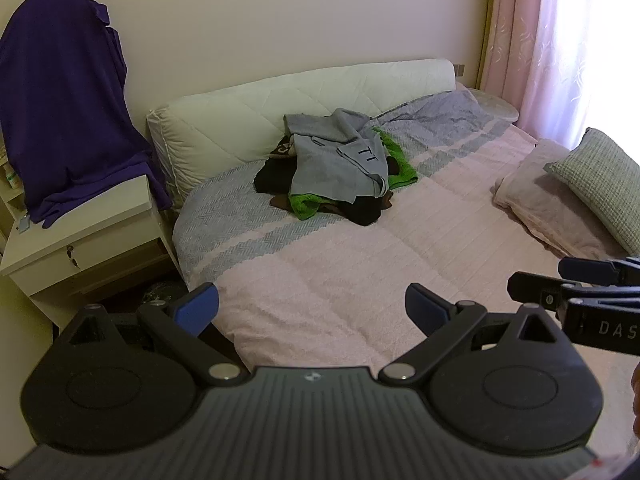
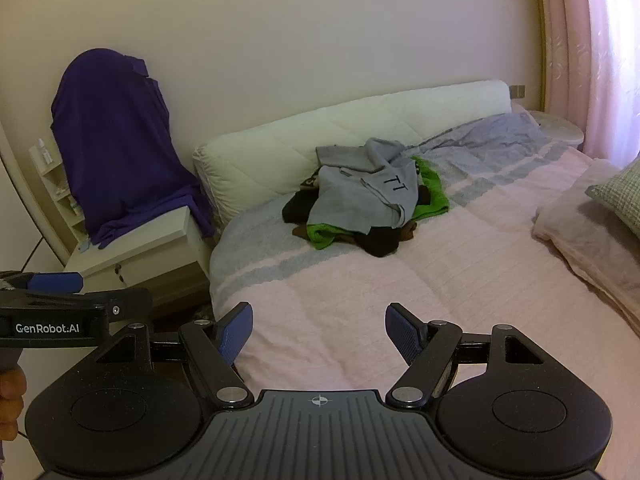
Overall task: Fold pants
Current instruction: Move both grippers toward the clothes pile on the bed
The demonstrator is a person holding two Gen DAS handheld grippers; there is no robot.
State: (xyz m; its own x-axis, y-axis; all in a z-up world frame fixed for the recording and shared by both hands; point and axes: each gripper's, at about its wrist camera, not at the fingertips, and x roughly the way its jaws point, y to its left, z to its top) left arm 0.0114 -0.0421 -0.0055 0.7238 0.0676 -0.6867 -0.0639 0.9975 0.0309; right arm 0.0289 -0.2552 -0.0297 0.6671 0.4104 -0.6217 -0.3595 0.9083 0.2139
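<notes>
A heap of clothes (image 1: 340, 168) (image 2: 368, 204) lies at the far side of the bed by the white headboard. A grey garment with dark letters (image 1: 340, 152) (image 2: 360, 188) is on top, with green, black and brown pieces under it. My left gripper (image 1: 312, 306) is open over the near pink bedspread, far from the heap, nothing between its blue pads. My right gripper (image 2: 319, 330) is open too, beside the left one, also empty. Each gripper shows at the other view's edge. Which piece is the pants I cannot tell.
A pink and grey bedspread (image 1: 360, 272) (image 2: 440, 280) covers the bed. A white bedside cabinet (image 1: 80, 240) (image 2: 136, 256) stands left, with a purple cloth (image 1: 68, 112) (image 2: 120, 152) draped above it. Pillows (image 1: 580, 192) (image 2: 600, 220) lie at right. Pink curtains (image 1: 560, 40) hang beyond.
</notes>
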